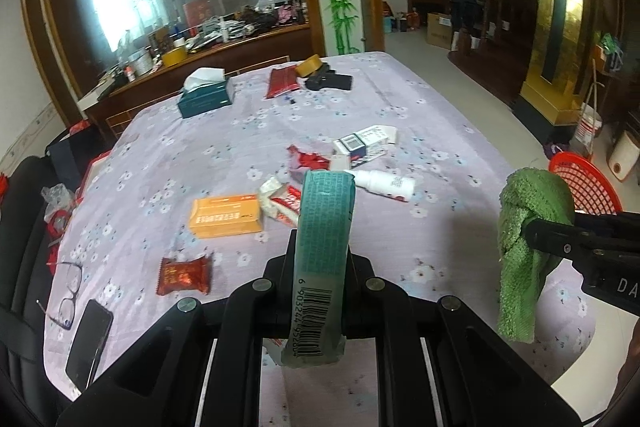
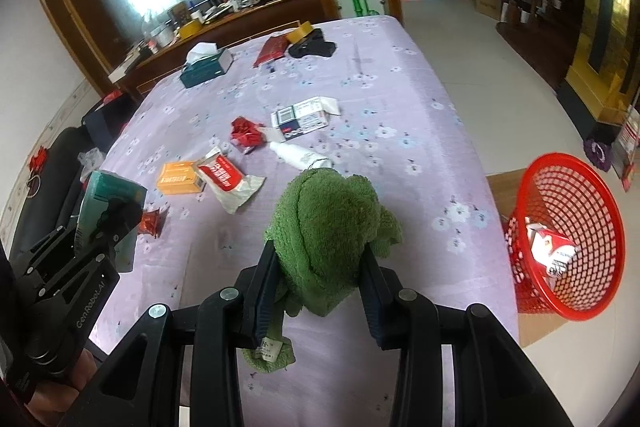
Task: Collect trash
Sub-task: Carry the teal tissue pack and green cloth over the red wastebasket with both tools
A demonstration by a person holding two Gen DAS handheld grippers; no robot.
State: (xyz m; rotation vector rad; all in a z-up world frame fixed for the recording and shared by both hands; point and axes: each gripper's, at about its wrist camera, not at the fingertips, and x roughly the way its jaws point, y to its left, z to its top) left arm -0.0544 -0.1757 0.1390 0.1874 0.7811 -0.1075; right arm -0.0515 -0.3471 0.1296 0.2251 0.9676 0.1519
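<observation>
My left gripper [image 1: 320, 263] is shut on a flat teal pack [image 1: 325, 227] with a barcode, held upright above the table. My right gripper [image 2: 320, 267] is shut on a bunched green cloth [image 2: 326, 227]. On the lilac tablecloth [image 1: 420, 115] ahead lie an orange box [image 1: 226, 215], a red snack packet [image 1: 184, 275], a red-and-white wrapper [image 2: 228, 179], a white bottle [image 1: 384, 183], a blue-and-white carton [image 1: 362, 143] and a crumpled red wrapper [image 2: 246, 133]. A red mesh basket [image 2: 592, 187] stands on the floor at the table's right, with a red-and-white carton [image 2: 548, 247] inside.
Glasses [image 1: 68, 291] and a black phone [image 1: 88, 343] lie at the table's near left edge. A tissue box [image 1: 206, 95], a tape roll [image 1: 308, 65], a red pouch [image 1: 282, 81] and a black item [image 1: 332, 81] sit at the far end. A dark chair [image 2: 60, 163] stands on the left.
</observation>
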